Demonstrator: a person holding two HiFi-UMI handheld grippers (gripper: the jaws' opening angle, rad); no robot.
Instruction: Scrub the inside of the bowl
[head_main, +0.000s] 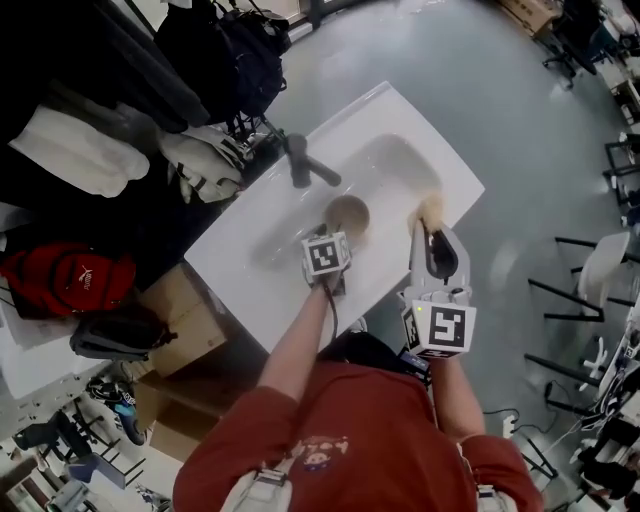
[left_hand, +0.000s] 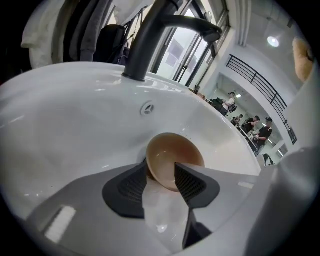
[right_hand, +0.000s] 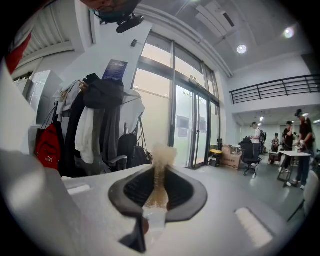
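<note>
Left claw (left_hand: 160, 172) wide open at bowl (left_hand: 170, 152) rim; I'd pinch it firmly. Right claw (right_hand: 159, 176) clamps brush (right_hand: 163, 156).

Head view looks steeply down; left gripper view shares its sink (head_main: 240, 250) and bowl (head_main: 348, 213), closer.

One bowl (head_main: 348, 213), one sink (head_main: 425, 128), one brush (head_main: 431, 209), two grippers (left_hand: 160, 181) (right_hand: 159, 179).

Glossy white sink (left_hand: 75, 125), smooth tan bowl (left_hand: 172, 160), fibrous scrubber (right_hand: 162, 156).
</note>
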